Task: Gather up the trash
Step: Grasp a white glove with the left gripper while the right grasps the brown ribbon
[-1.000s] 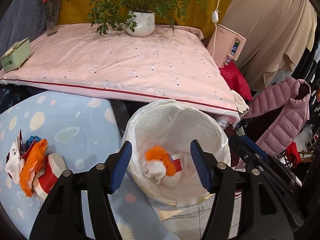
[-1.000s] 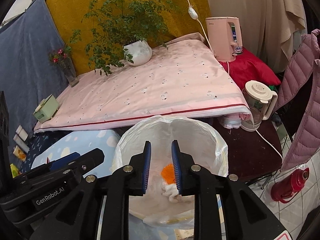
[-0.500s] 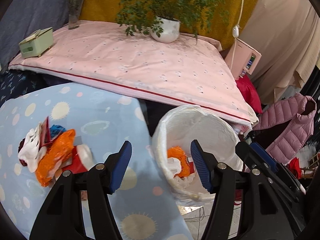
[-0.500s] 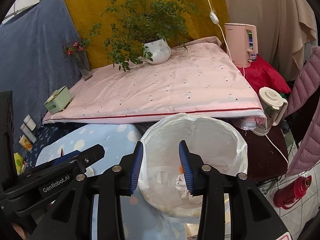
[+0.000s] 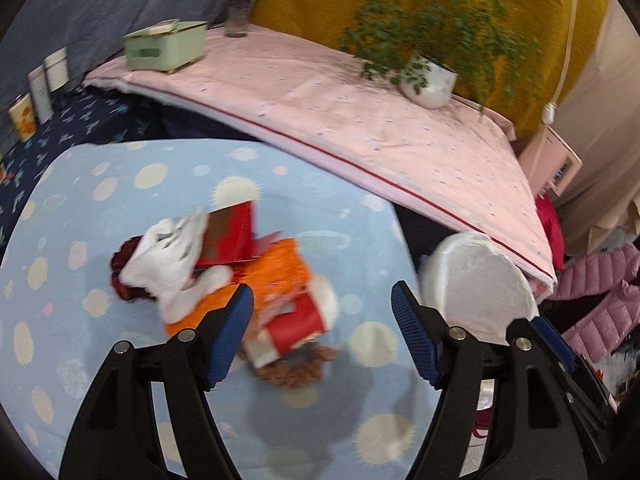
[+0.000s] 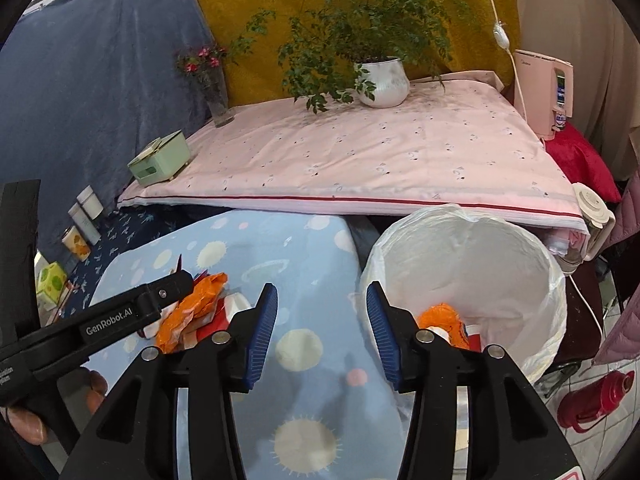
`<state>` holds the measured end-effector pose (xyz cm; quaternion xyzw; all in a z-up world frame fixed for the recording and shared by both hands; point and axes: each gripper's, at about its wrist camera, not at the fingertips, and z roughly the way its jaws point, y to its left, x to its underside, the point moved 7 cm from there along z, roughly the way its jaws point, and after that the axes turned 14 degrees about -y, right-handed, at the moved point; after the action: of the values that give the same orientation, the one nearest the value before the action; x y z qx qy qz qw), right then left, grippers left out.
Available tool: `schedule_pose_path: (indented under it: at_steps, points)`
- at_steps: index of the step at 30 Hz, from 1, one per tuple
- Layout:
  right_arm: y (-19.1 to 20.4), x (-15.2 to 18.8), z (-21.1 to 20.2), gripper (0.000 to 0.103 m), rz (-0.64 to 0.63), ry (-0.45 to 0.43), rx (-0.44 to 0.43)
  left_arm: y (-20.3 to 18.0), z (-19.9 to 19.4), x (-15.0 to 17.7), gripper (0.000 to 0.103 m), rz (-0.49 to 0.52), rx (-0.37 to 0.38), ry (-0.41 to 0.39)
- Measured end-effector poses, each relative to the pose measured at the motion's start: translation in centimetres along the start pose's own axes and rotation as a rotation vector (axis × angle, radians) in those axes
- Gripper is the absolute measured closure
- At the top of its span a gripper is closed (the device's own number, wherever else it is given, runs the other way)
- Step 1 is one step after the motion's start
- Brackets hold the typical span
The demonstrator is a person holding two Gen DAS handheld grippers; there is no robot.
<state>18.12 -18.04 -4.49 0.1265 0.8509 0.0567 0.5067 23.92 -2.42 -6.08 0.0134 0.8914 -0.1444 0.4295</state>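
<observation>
A heap of trash lies on the light blue spotted cloth (image 5: 120,200): an orange wrapper (image 5: 280,272), white crumpled tissue (image 5: 168,256), a red carton (image 5: 232,232) and a red-and-white cup (image 5: 304,320). My left gripper (image 5: 322,332) hangs just above the cup, its jaws opening and nothing between them. The white-lined bin (image 6: 480,256) stands right of the table with orange and white trash (image 6: 444,320) inside. My right gripper (image 6: 322,328) hovers over the table's right edge beside the bin, jaws opening and empty. The trash heap (image 6: 196,312) shows at its left.
A pink-covered table (image 6: 380,152) behind holds a potted plant (image 6: 380,80), a flower vase (image 6: 216,96) and a green box (image 6: 160,160). A pink appliance (image 6: 544,92), a kettle (image 6: 592,216), a red flask (image 6: 592,404) on the floor and a pink jacket (image 5: 600,304) crowd the right.
My left gripper swung from over the bin leftward to the trash heap and opened wider. The right gripper drew back left from the bin's mouth and its jaws spread apart.
</observation>
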Motion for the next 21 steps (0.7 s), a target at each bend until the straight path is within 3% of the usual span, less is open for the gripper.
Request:
schedule_pose_path:
  at_steps: [11,18,21]
  points:
    - [4.9,3.8,2.1,0.053,-0.038,0.084,-0.059,9.9,0.2,0.9,0.025,-0.128,-0.135,0.025]
    - [6.9,6.5,3.6,0.053,-0.064,0.142,-0.074,12.9,1.8,2.2,0.026,-0.197,-0.147,0.079]
    - [7.4,7.6,4.5,0.053,-0.071,0.167,-0.074,13.4,2.5,2.6,0.033,-0.219,-0.132,0.099]
